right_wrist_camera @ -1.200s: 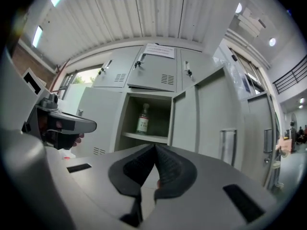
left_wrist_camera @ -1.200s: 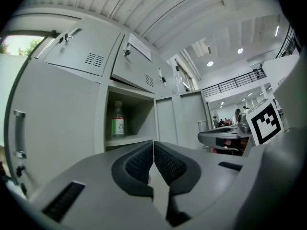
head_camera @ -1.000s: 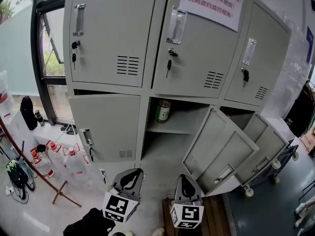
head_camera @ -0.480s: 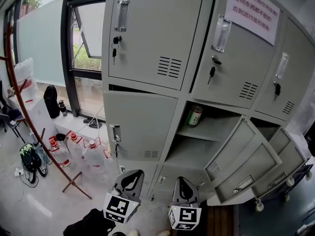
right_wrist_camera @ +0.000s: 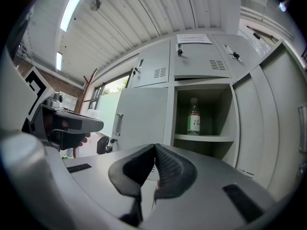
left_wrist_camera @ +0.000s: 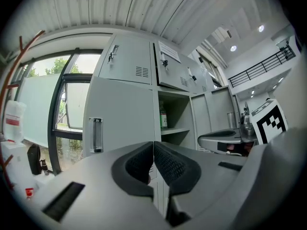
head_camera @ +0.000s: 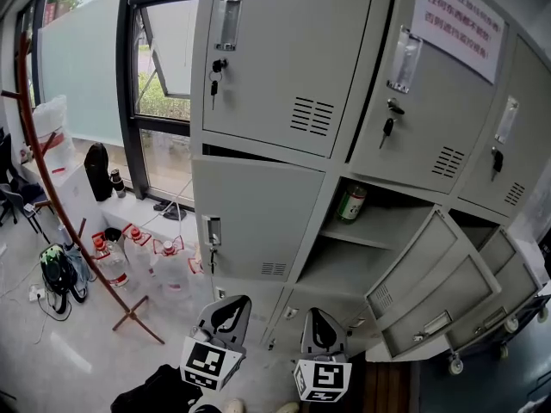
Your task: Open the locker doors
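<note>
Head view: grey locker bank (head_camera: 342, 157) fills most of the frame, 3 columns. Top row is all shut: top-left door (head_camera: 275, 58) w/ key (head_camera: 217, 69) hanging in its lock, top-mid door (head_camera: 430, 114) w/ paper notice (head_camera: 458, 17) stuck on, top-right door (head_camera: 516, 157). Mid row: mid-left door (head_camera: 258, 222) is nearly closed, w/ a dark gap along its top edge and its handle (head_camera: 212, 231) nr the left side. The mid-centre compartment stands open, w/ a green bottle (head_camera: 351, 203) upright on its shelf (head_camera: 379, 232). Its door (head_camera: 422, 282) is swung out to the right. Just beyond that, the right-column door (head_camera: 510, 289) is also swung open.

Left of the lockers: window (head_camera: 164, 76), water jugs (head_camera: 164, 261) on the floor, red-brown coat stand (head_camera: 52, 162), and a backpack (head_camera: 58, 274) by its foot.

Left claw (left_wrist_camera: 153, 152) & right claw (right_wrist_camera: 155, 155) sit low at the near edge, side by side, short of the lockers and touching nothing.

Left gripper view: pads together, nothing btwn them; the mid-left door & handle lie ahead. Right gripper view: pads together, empty, w/ the open compartment and bottle ahead.
</note>
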